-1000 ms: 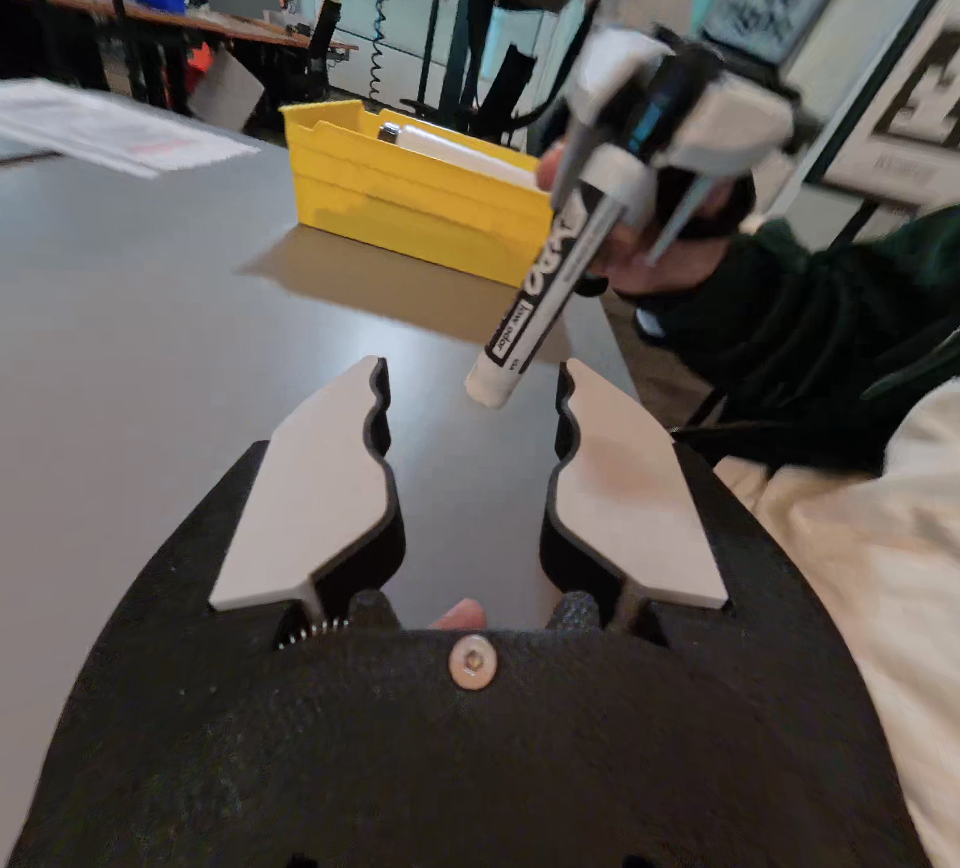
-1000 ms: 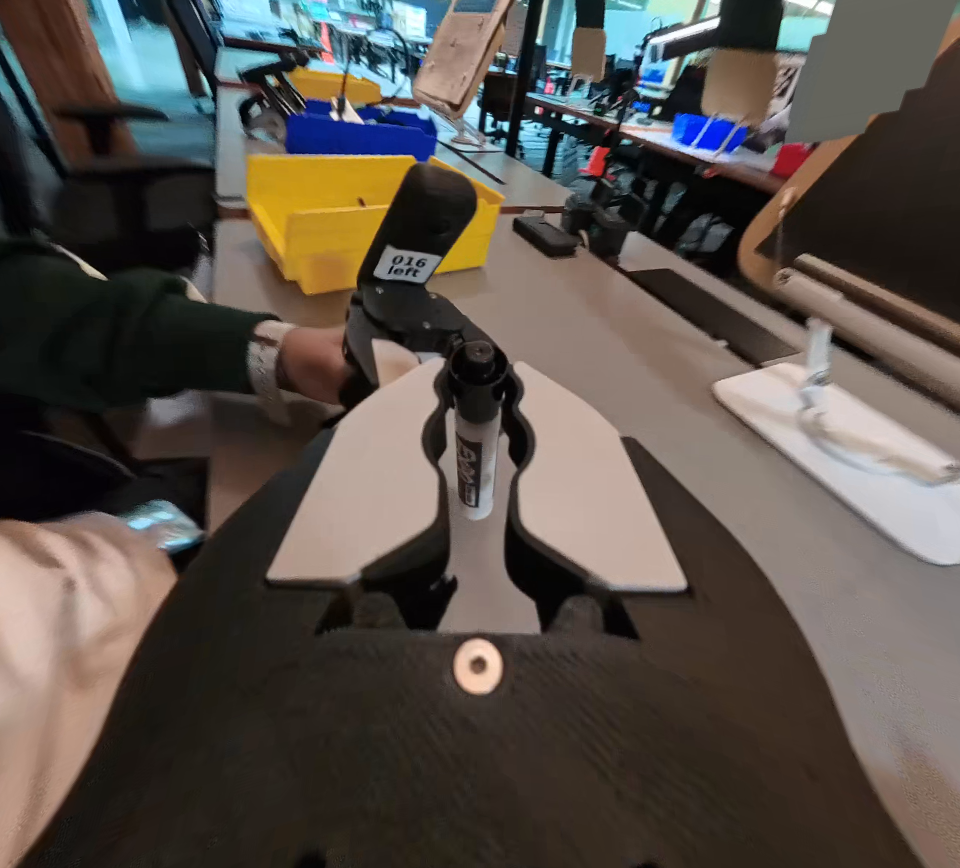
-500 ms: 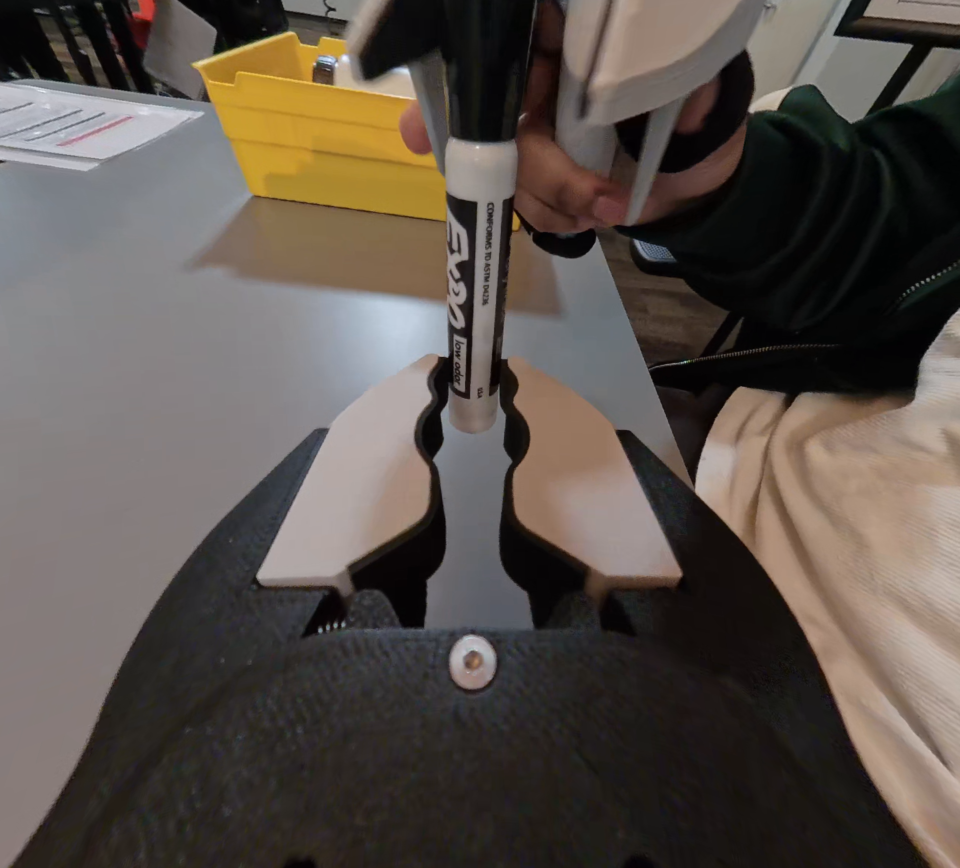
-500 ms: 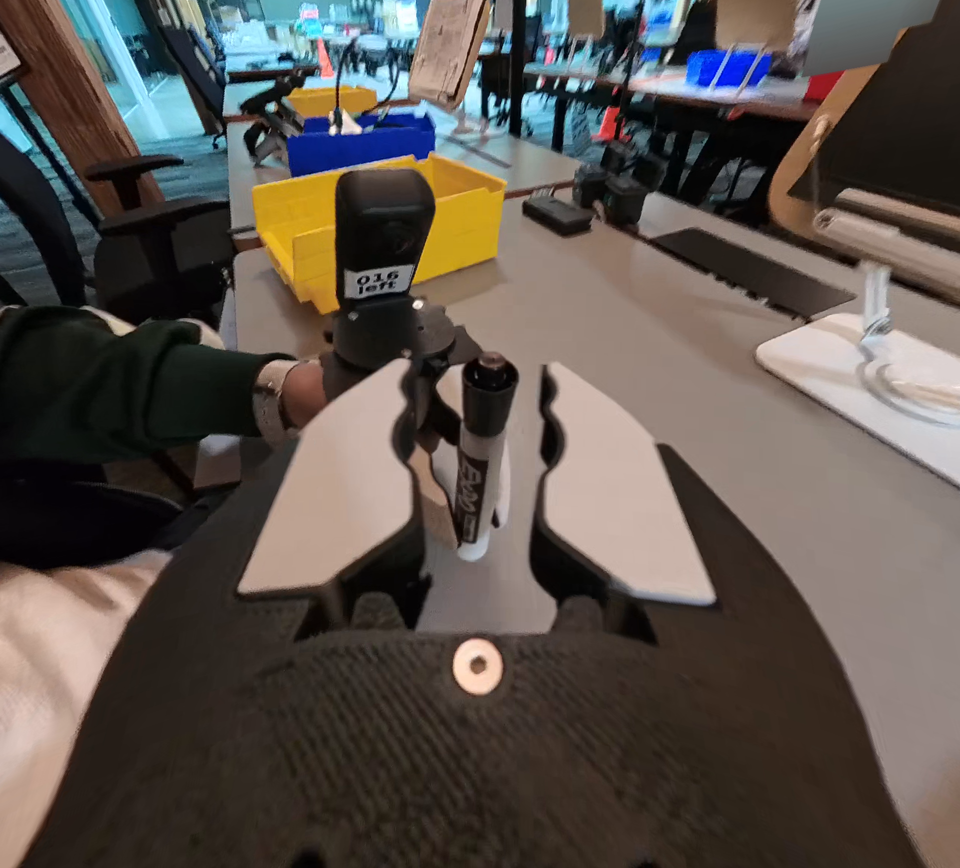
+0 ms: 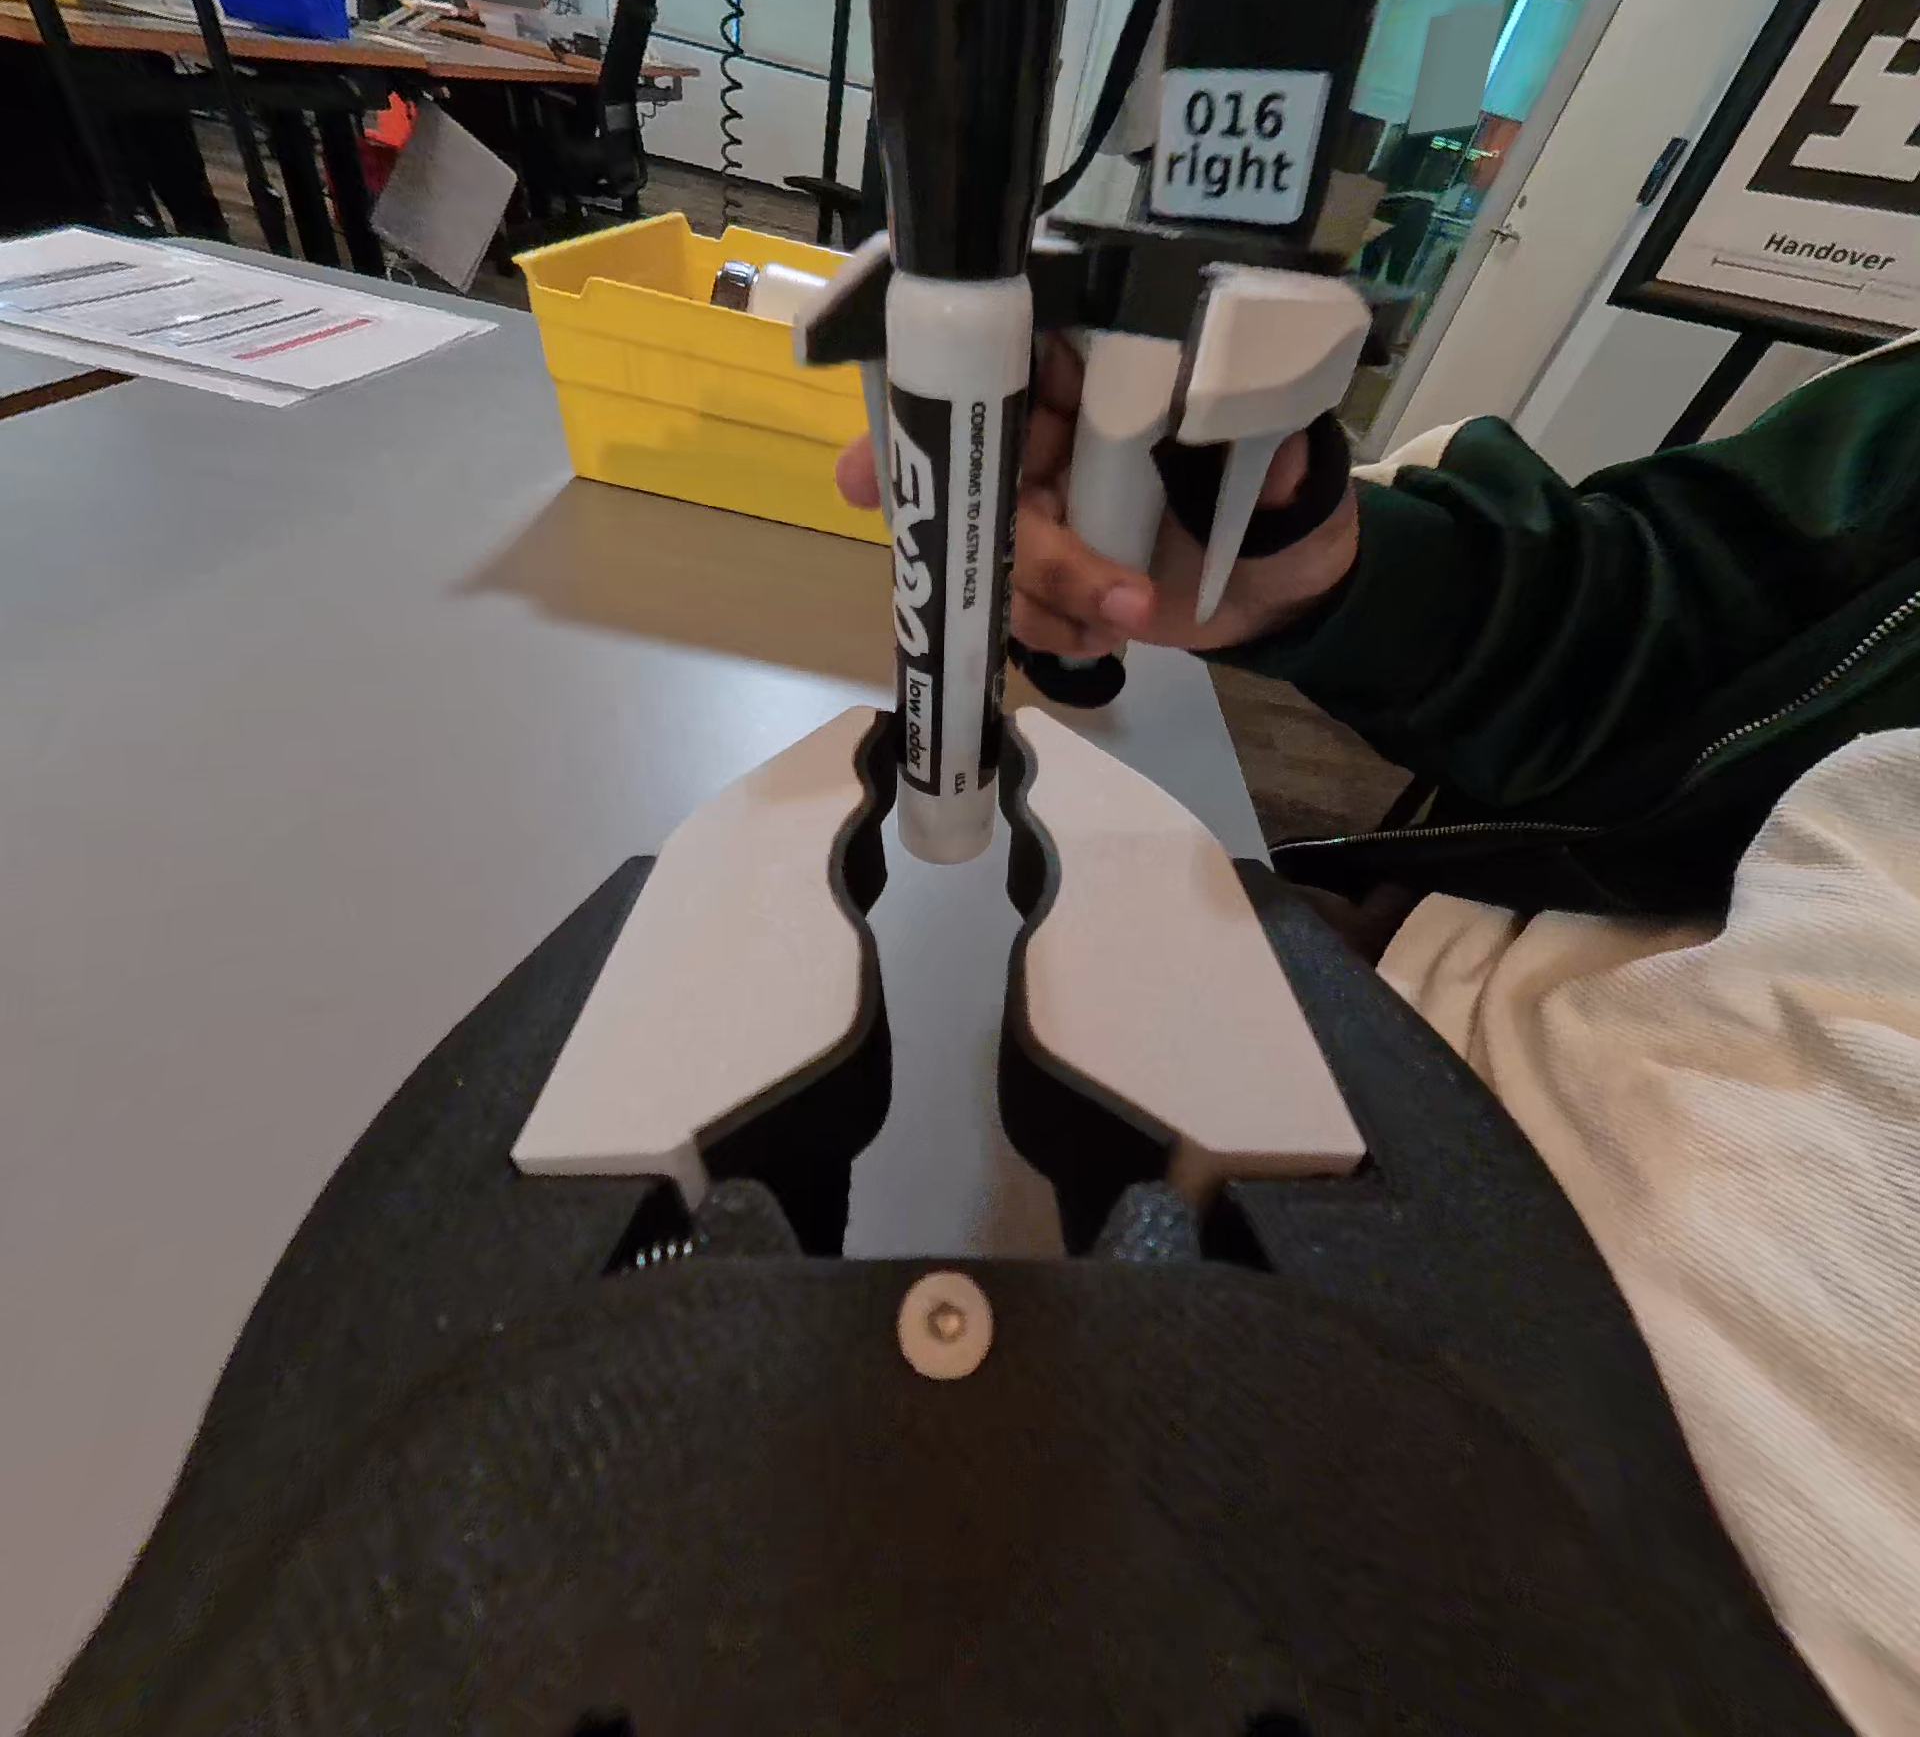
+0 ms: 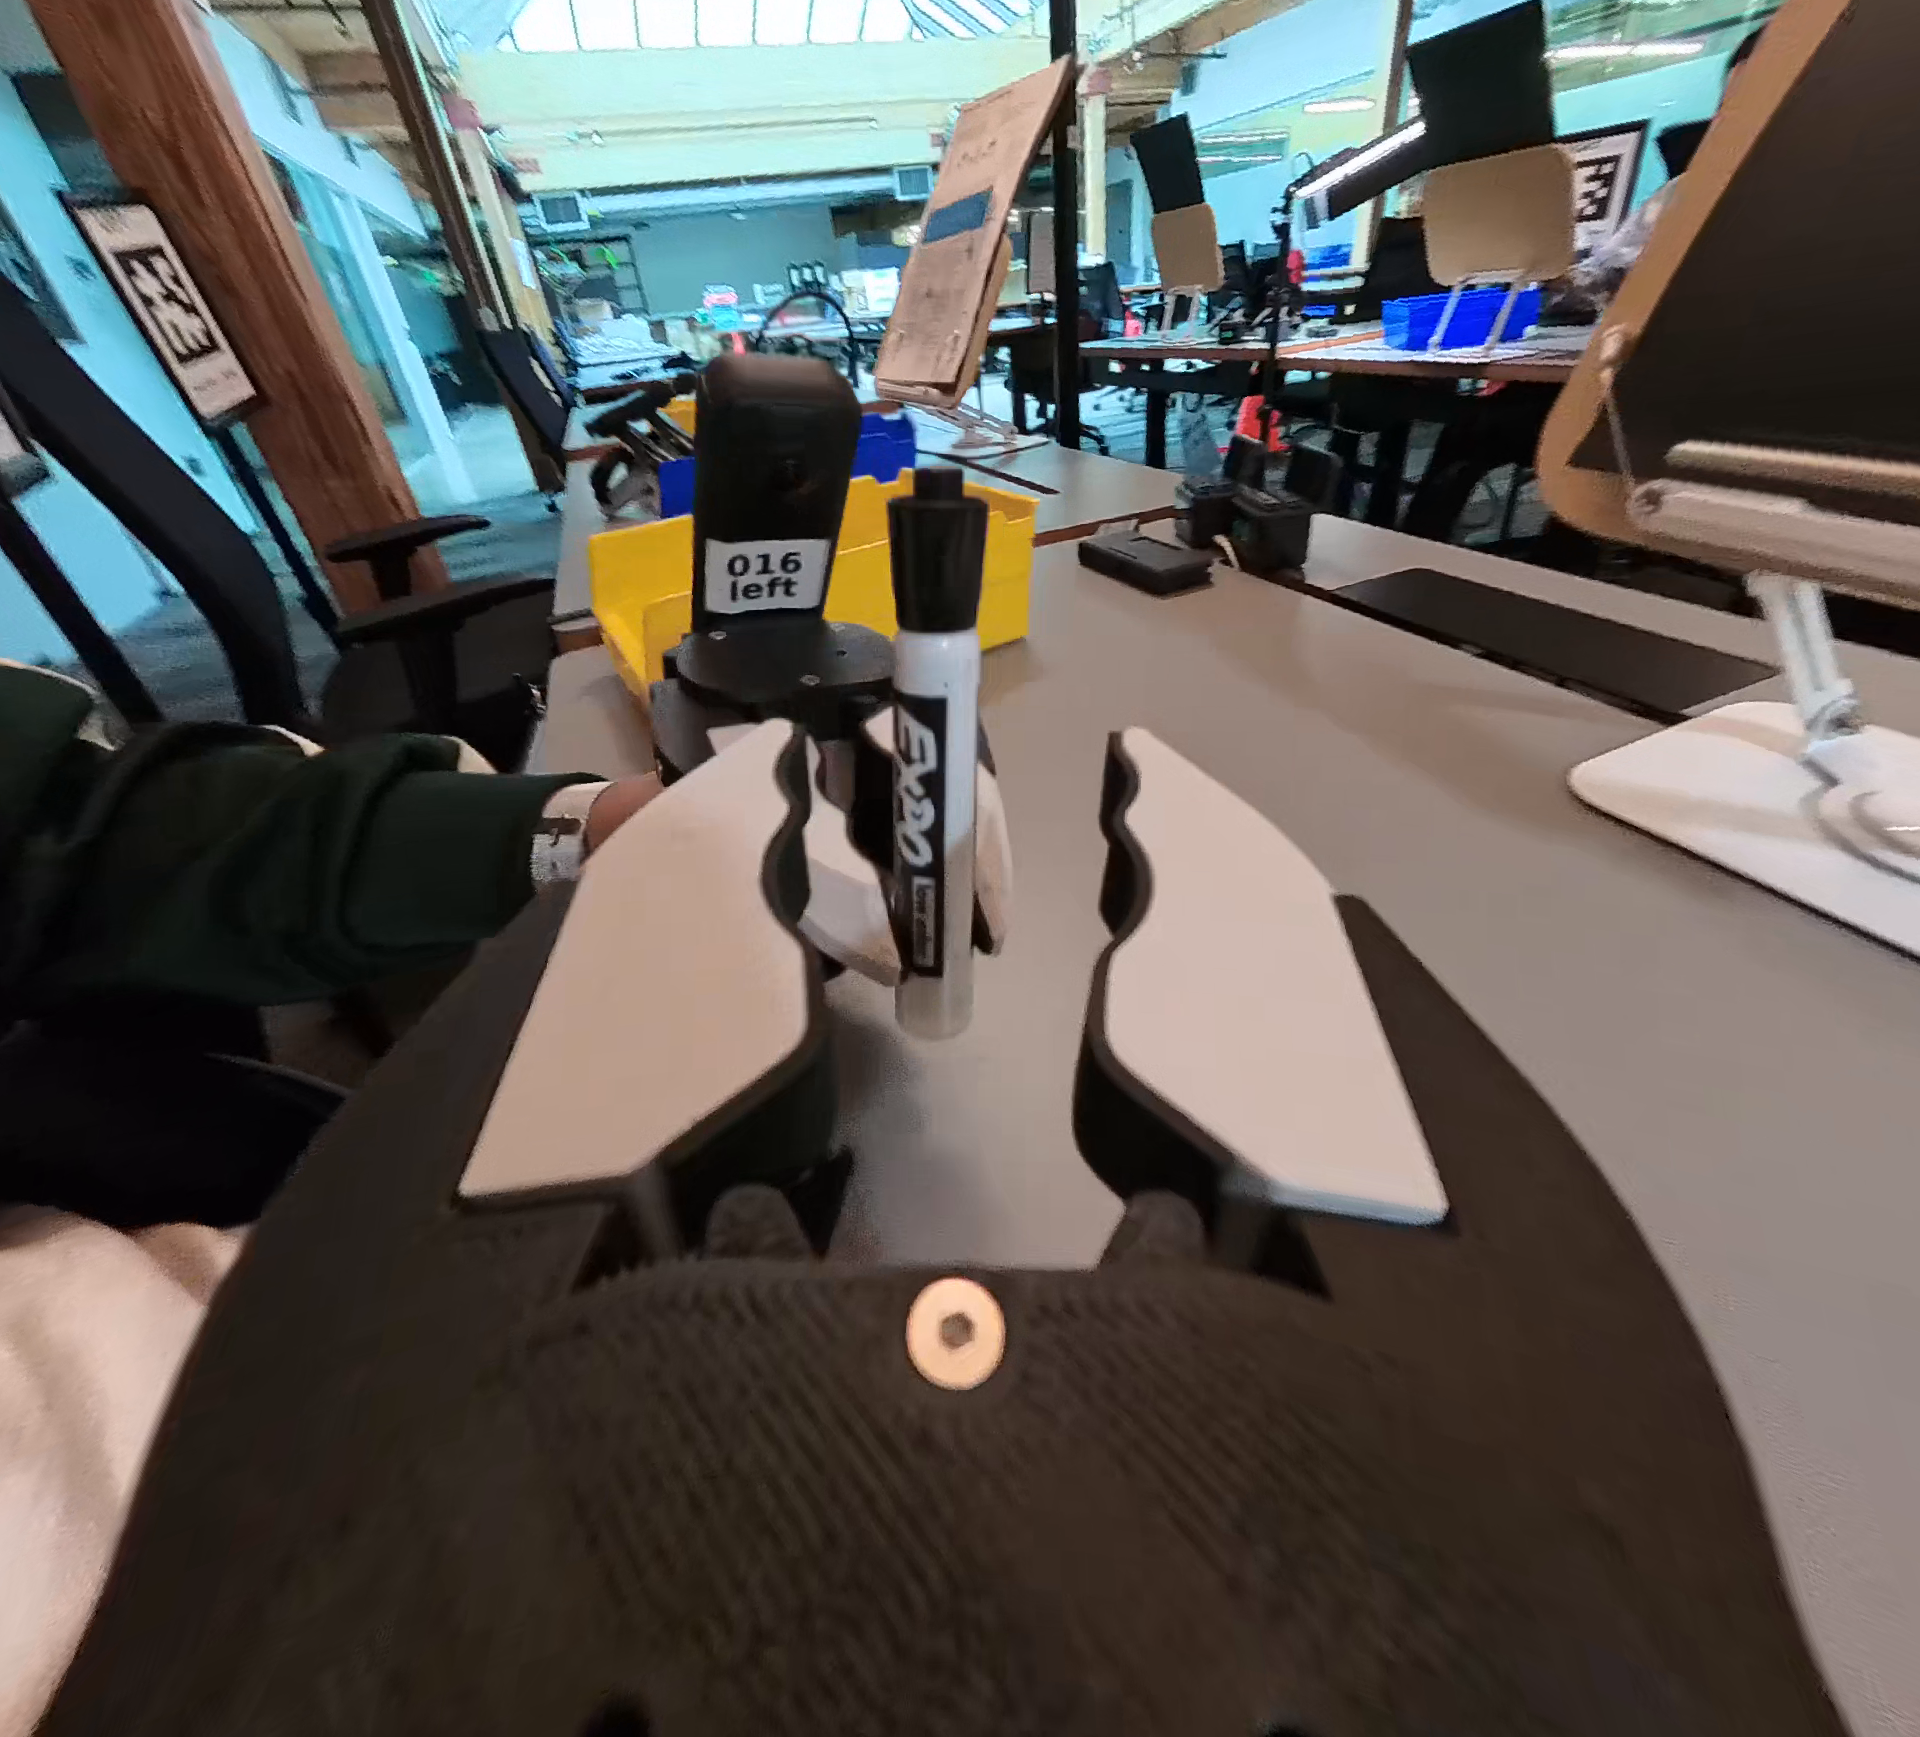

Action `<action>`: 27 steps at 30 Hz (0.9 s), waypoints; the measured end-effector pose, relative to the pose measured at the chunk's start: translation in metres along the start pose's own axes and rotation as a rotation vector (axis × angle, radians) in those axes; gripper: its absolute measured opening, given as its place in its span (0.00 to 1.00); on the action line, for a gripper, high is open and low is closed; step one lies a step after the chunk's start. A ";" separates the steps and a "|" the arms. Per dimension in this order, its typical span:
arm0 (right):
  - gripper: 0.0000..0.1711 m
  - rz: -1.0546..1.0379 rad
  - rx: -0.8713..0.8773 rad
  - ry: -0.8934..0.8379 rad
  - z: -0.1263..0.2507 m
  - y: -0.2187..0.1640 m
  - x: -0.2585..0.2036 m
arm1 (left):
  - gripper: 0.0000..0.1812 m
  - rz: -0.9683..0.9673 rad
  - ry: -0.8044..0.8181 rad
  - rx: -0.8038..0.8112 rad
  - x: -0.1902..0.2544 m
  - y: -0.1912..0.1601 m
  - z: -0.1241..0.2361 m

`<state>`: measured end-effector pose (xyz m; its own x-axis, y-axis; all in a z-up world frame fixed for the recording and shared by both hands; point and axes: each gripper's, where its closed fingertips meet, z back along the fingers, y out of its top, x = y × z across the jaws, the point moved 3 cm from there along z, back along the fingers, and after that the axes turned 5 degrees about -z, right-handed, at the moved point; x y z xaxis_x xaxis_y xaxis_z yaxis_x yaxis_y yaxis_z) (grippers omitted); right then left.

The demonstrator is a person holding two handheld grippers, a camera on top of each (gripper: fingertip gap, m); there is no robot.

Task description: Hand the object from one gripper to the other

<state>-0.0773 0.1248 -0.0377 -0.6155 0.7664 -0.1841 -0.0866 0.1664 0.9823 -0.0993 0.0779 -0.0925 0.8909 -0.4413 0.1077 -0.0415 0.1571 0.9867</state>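
- Surface: grey table (image 5: 312, 669), matte; a yellow bin (image 5: 675, 378) stands toward its far edge with a white, metal-tipped item inside; a sheet of printed paper (image 5: 208, 311) lies flat at far left in the left wrist view
- Right wrist view: a white stand base (image 6: 1756, 814) at the right edge of the table; a black flat pad (image 6: 1548, 638) beyond it; a second yellow bin (image 6: 831, 575) with a blue bin behind it
- Room: open workshop; rows of benches, office chairs, a wooden post at left, skylight overhead
- Marker (image 5: 951, 461): white barrel, black cap up, upright above the table
- Left gripper (image 5: 945, 804): fingers closed against the lower barrel near its white end; marker held there
- Right gripper (image 6: 951, 840): fingers spread apart; marker stands in the gap, touching neither finger; in the left wrist view that gripper sits behind the marker, a hand (image 5: 1091, 575) on its handle
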 end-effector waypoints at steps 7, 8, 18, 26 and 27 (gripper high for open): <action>0.11 -0.067 -0.063 0.071 -0.009 -0.026 -0.004 | 0.11 -0.007 -0.022 -0.090 0.008 -0.007 -0.008; 0.11 -0.060 -0.070 0.074 -0.009 -0.027 -0.005 | 0.11 -0.007 -0.026 -0.095 0.009 -0.007 -0.009; 0.11 -0.056 -0.027 0.057 -0.003 -0.016 -0.002 | 0.19 0.028 -0.060 0.058 0.009 0.007 -0.002; 0.11 -0.078 -0.078 0.096 -0.009 -0.027 -0.008 | 0.21 0.118 -0.066 0.284 0.004 0.041 0.023; 0.11 -0.074 -0.088 0.102 -0.011 -0.029 -0.011 | 0.21 0.121 -0.066 0.291 0.003 0.043 0.024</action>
<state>-0.0769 0.1050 -0.0641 -0.6808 0.6864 -0.2557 -0.2001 0.1615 0.9664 -0.1093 0.0618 -0.0469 0.8405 -0.4928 0.2251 -0.2821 -0.0434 0.9584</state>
